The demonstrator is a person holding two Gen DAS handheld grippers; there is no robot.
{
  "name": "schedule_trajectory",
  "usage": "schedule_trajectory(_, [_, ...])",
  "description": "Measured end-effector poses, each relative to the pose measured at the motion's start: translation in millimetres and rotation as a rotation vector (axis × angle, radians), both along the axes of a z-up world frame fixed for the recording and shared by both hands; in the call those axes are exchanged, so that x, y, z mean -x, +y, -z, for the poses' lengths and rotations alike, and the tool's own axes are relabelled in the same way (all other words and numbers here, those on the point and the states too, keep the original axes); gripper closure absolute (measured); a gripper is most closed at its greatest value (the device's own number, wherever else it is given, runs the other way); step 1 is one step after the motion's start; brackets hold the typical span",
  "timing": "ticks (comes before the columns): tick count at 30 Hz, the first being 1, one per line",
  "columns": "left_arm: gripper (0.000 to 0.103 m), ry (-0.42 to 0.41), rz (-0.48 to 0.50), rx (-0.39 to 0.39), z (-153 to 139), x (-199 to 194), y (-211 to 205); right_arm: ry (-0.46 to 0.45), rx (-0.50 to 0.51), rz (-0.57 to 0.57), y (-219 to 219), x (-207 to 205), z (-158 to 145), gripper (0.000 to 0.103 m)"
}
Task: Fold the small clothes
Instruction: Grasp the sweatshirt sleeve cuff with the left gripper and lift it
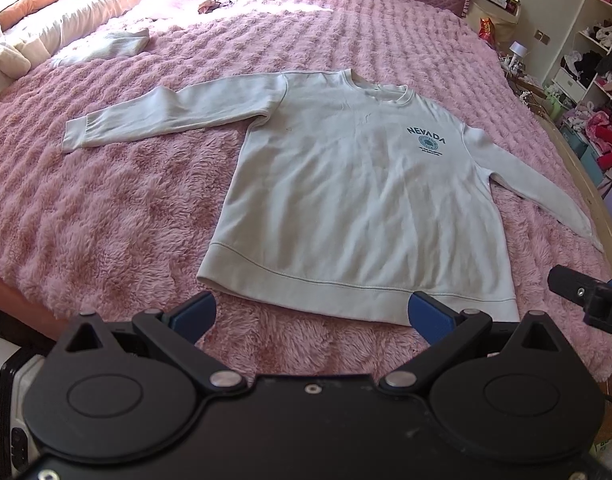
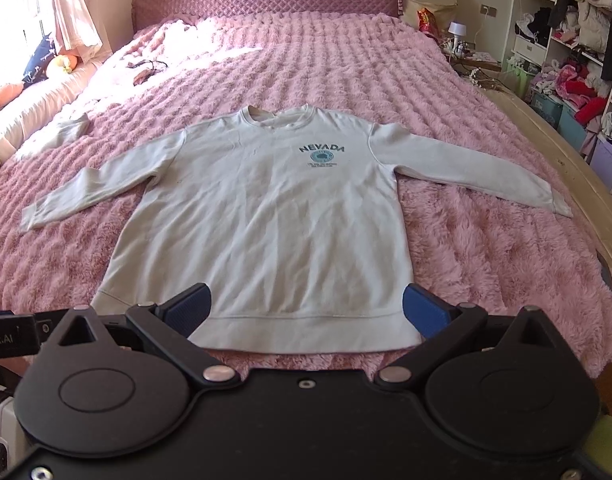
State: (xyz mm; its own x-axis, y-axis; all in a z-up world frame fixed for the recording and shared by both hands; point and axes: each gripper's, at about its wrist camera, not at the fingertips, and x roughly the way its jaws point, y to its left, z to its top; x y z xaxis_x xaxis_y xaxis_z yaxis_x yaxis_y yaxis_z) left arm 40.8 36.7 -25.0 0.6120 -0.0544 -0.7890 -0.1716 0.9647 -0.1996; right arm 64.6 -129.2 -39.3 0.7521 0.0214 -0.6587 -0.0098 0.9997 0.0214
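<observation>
I've got the white sweatshirt (image 2: 262, 220) flat, front up, sleeves out, on the pink bed (image 2: 486, 248). Left hand-held gripper (image 1: 312, 316) & right hand-held gripper (image 2: 306, 308) both spread wide, empty, near its hem.

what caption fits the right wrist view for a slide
Open right claw above the hem of a white sweatshirt spread flat on a pink bed.

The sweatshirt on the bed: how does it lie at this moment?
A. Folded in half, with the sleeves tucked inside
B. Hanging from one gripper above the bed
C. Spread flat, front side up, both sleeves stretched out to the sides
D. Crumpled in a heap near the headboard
C: the white sweatshirt lies flat on the pink blanket with its NEVADA print facing up and both sleeves spread out; neither open gripper holds it.
</observation>
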Motion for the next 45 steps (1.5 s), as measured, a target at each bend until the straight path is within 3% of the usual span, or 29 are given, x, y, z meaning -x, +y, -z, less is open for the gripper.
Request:
schedule_trajectory(4, [0.000, -0.051, -0.085, 0.150, 18, -21, 59, 0.000, -0.060, -0.006, 4, -53, 3, 0.000])
schedule_trajectory(7, [0.000, -0.155, -0.217, 0.238, 33, -34, 122, -0.030, -0.067, -0.035, 18, -92, 14, 0.000])
schedule_trajectory(10, [0.000, -0.318, -0.383, 0.313, 55, -50, 195, -0.102, -0.069, -0.035, 32, -128, 28, 0.000])
schedule_trajectory(13, [0.000, -0.388, -0.516, 0.389, 85, -80, 266, -0.168, -0.064, -0.016, 44, -162, 43, 0.000])
schedule_trajectory(16, [0.002, -0.472, -0.613, 0.470, 118, -115, 328, -0.177, -0.092, -0.018, 53, -192, 60, 0.000])
schedule_trajectory(21, [0.019, -0.488, -0.813, 0.587, 174, -165, 399, -0.097, 0.011, -0.045, 78, -227, 91, 0.001])
schedule_trajectory(24, [0.020, -0.473, -0.909, 0.658, 202, -187, 422, -0.061, 0.029, -0.051, 83, -237, 107, 0.001])
schedule_trajectory(26, [0.020, -0.520, -0.947, 0.679, 210, -196, 433, -0.040, 0.030, -0.060, 82, -243, 117, 0.001])
schedule_trajectory(27, [0.024, -0.543, -0.966, 0.675, 209, -201, 438, -0.032, 0.032, -0.063, 82, -246, 121, 0.002])
schedule_trajectory(29, [0.052, -0.539, -1.001, 0.667, 207, -210, 447, -0.005, 0.038, -0.065, 81, -251, 129, 0.002])
schedule_trajectory(30, [0.085, -0.512, -1.010, 0.668, 209, -217, 454, 0.013, 0.039, -0.060, 79, -256, 135, 0.003])
schedule_trajectory(31, [0.096, -0.486, -1.017, 0.687, 212, -220, 457, 0.025, 0.037, -0.050, 77, -259, 139, 0.006])
schedule_trajectory(33, [0.097, -0.514, -1.010, 0.712, 207, -224, 456, 0.038, 0.026, -0.031, 70, -263, 145, 0.007])
schedule_trajectory(37, [0.097, -0.581, -0.900, 0.660, 160, -243, 433, 0.028, -0.002, -0.001, 52, -260, 144, 0.007])
schedule_trajectory(40, [0.097, -0.631, -0.758, 0.684, 116, -272, 398, 0.017, -0.026, 0.013, 33, -256, 139, 0.007])
schedule_trajectory(45, [0.097, -0.669, -0.386, 0.759, 33, -345, 264, -0.002, -0.051, 0.046, -2, -248, 131, 0.007])
